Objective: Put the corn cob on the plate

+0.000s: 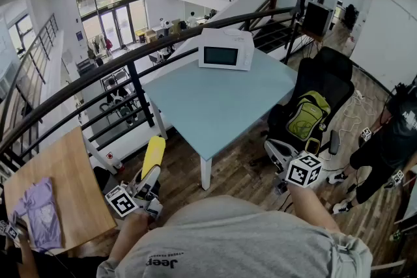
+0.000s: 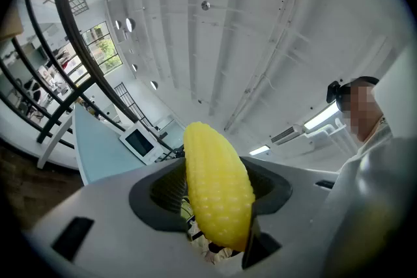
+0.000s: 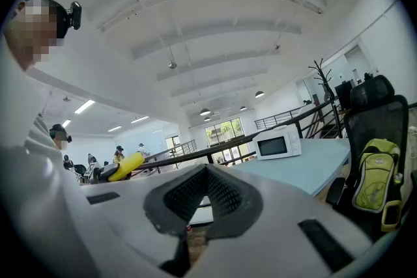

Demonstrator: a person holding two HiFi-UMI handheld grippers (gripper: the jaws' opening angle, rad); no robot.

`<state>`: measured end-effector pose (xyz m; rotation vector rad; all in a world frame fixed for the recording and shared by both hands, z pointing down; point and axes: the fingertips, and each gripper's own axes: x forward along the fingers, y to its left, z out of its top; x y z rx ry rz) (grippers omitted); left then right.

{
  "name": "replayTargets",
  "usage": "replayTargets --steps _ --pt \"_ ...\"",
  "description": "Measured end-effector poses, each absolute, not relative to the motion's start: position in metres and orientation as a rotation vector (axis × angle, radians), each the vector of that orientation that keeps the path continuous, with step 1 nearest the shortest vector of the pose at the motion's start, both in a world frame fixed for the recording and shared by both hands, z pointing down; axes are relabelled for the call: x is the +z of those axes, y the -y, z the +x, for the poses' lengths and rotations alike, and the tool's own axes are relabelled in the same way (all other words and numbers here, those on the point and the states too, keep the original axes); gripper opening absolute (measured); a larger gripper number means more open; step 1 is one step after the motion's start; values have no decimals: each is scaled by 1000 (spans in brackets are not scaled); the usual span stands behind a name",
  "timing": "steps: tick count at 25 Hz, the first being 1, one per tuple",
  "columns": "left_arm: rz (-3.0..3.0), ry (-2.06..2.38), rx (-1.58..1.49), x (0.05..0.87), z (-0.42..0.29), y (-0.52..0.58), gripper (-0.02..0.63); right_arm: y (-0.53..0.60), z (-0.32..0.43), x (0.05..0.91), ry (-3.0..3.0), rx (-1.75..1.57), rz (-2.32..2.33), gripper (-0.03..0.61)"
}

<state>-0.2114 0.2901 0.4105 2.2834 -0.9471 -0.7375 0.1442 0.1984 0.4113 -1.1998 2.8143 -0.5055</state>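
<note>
A yellow corn cob (image 2: 217, 192) stands up between the jaws of my left gripper (image 2: 215, 169), which is shut on it and tilted a little upward. In the head view the corn cob (image 1: 154, 154) sticks out ahead of the left gripper (image 1: 147, 184) at the lower left. From the right gripper view the corn cob (image 3: 127, 166) shows far to the left. My right gripper (image 3: 203, 172) points level with its jaws together and nothing between them; its marker cube (image 1: 303, 170) shows at the lower right. No plate shows in any view.
A light blue table (image 1: 215, 107) with a white microwave (image 1: 225, 49) stands ahead. A black chair with a green backpack (image 1: 307, 115) is to its right. A wooden table (image 1: 55, 185) with purple cloth lies at left. A black railing (image 1: 130, 71) crosses behind. Another person (image 1: 391, 140) stands at right.
</note>
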Motion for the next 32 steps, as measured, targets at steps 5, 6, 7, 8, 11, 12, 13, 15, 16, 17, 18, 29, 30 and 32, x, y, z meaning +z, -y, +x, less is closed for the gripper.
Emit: replayTargets --steps 5,6,7,8,11,12,13,15,16,17,18,29,30,32 --pt "2273 939 -759 414 -210 -284 244 -193 140 407 -2839 -498 -1197 15" --pt "2276 933 -758 414 -210 -283 244 -193 141 406 -2837 -495 -1203 15" --pt "2279 926 -758 415 -210 -282 244 -194 141 406 -2835 -492 -1210 15" --pt "2281 919 -758 415 -210 -281 244 -194 142 405 -2832 -488 -1216 14" --pt "2287 902 -756 414 -212 -276 244 -193 141 402 -2825 -480 -1234 15" --pt "2287 898 -754 413 -213 -274 244 -192 140 402 -2823 -481 -1239 15" --pt "2286 896 -752 414 -215 -272 244 -191 139 402 -2821 -483 -1242 15" --pt "2286 895 -748 415 -221 -271 244 -190 133 404 -2818 -487 -1245 15" --pt "2285 895 -746 416 -225 -271 244 -190 130 405 -2817 -488 -1245 15" --pt "2286 893 -747 417 -229 -271 244 -189 126 405 -2817 -487 -1246 15" --pt "2287 891 -748 417 -233 -271 244 -189 122 405 -2817 -485 -1247 15" --pt "2267 876 -732 429 -286 -282 244 -180 76 397 -2750 -544 -1276 15" --pt "2263 873 -730 431 -290 -284 244 -180 73 396 -2744 -549 -1285 15" --pt "2257 864 -733 435 -298 -286 244 -180 65 396 -2741 -553 -1300 15"
